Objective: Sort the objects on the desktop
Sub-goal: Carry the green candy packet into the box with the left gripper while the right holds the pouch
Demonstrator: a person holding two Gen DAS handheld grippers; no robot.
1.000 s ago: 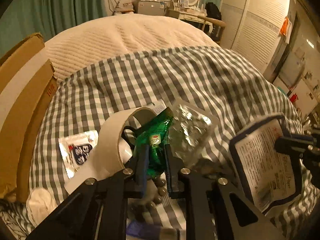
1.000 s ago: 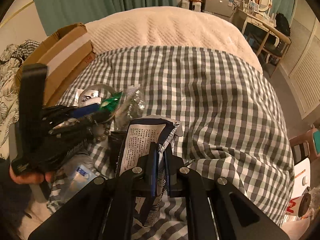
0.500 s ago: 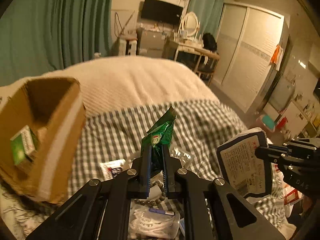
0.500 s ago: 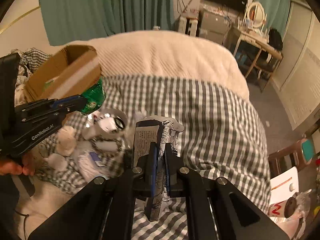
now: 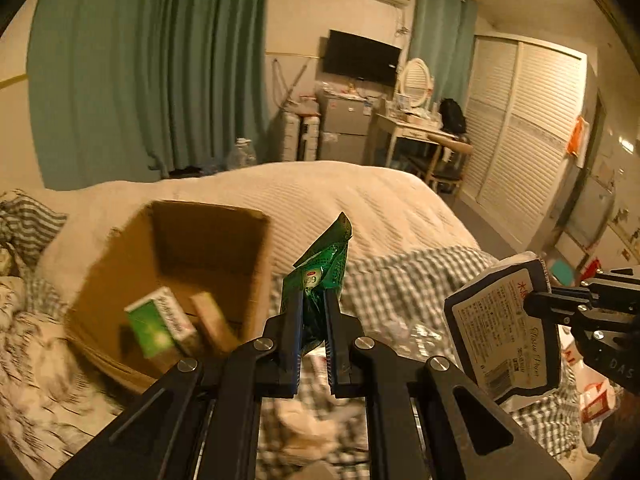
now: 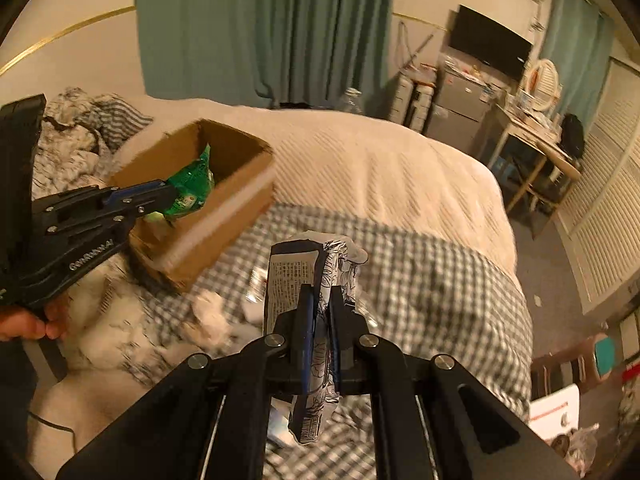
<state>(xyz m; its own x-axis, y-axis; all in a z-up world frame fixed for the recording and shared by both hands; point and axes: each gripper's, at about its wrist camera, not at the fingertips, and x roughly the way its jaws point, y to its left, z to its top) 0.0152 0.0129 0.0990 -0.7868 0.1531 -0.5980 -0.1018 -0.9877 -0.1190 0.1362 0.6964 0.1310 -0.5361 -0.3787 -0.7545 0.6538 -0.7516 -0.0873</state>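
My left gripper (image 5: pixel 312 300) is shut on a green foil packet (image 5: pixel 322 264) and holds it in the air beside the open cardboard box (image 5: pixel 180 272). The right wrist view shows that gripper (image 6: pixel 170 196) with the green packet (image 6: pixel 190 188) at the box's (image 6: pixel 224 216) opening. My right gripper (image 6: pixel 320 296) is shut on a white and dark blue printed pouch (image 6: pixel 292 276), held above the checked blanket (image 6: pixel 420 280). The pouch (image 5: pixel 500 328) and right gripper (image 5: pixel 532 304) show at the right of the left wrist view.
A green and white carton (image 5: pixel 160 320) and a tan packet (image 5: pixel 212 324) lie inside the box. Loose wrappers (image 6: pixel 256 292) and crumpled white items (image 6: pixel 208 312) lie on the blanket under the grippers. The cream bedspread (image 5: pixel 320 192) lies beyond.
Both grippers have risen from the pile with their packets. My left gripper has swung left to the box, whose inside now shows. The views have tilted up toward the room.
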